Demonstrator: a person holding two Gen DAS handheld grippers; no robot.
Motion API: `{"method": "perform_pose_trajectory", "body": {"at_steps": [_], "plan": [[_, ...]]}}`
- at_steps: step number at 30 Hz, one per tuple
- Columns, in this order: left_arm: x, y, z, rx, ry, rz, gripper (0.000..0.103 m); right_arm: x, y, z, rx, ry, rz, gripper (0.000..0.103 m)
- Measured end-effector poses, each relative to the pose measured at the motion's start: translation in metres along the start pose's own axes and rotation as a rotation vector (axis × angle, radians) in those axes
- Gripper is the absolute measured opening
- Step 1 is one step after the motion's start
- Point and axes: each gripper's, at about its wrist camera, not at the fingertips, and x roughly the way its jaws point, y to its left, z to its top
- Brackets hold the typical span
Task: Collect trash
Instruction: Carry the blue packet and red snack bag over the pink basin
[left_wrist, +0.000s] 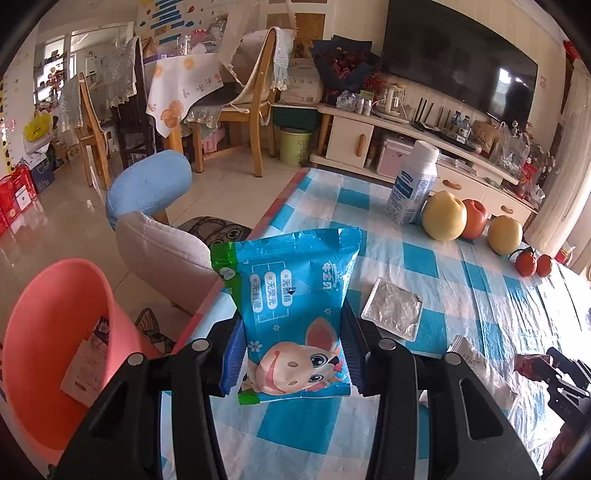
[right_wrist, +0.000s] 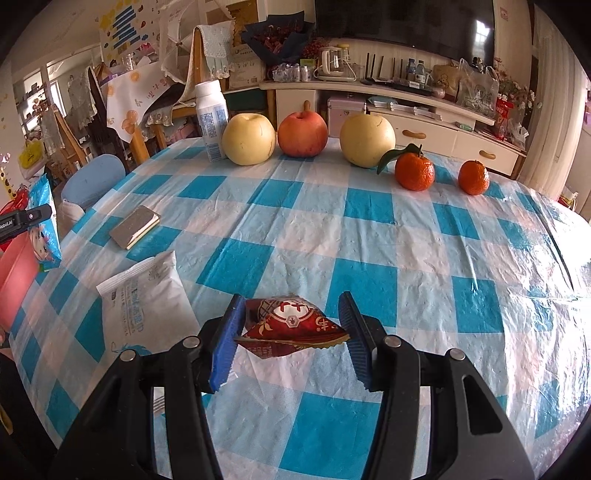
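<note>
The table (right_wrist: 369, 229), under a blue-and-white checked cloth, spreads out ahead of both pairs of fingers. Off its edge, down and to the left of the left gripper's fingers, stands a pink bin (left_wrist: 55, 332) with a few scraps of paper inside.

The left gripper (left_wrist: 291, 354) clamps a blue snack bag (left_wrist: 291, 295) between its blue pads; the bag stands upright, its lower half pinched from both sides and its top rising well past the fingertips. Just beyond the right finger a flat silver packet (left_wrist: 393, 312) lies on the cloth.

The right gripper (right_wrist: 291, 332) holds a small red wrapper (right_wrist: 291, 325). The wrapper sits crosswise between the fingers, its left end against the left pad and its right tip reaching the right pad, held a little above the cloth. To the left of the left finger lies a white pouch (right_wrist: 144, 295), flat on the table.

Far ahead of the right fingers, along the back edge, stand a white bottle (right_wrist: 211, 118), a yellow pear (right_wrist: 249, 138), a red apple (right_wrist: 302, 133), a second pear (right_wrist: 367, 139) and two oranges (right_wrist: 414, 171)
</note>
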Motion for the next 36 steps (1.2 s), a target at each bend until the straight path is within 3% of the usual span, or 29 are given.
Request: {"method": "perform_pose_trajectory", "body": {"at_steps": [7,20,36], "plan": [[-0.014,0.021,0.006,0.002,-0.045,0.061,0.047,-0.020,0.028,0.010,-0.016,-0.041,0.026,0.053],[-0.034,0.066,0.015,-0.034,-0.098,0.134,0.047,-0.042,0.125,0.025,-0.129,-0.080,0.130,0.053],[-0.047,0.158,0.021,-0.151,-0.108,0.253,0.047,-0.040,0.282,0.046,-0.351,-0.079,0.302,0.053]]}}
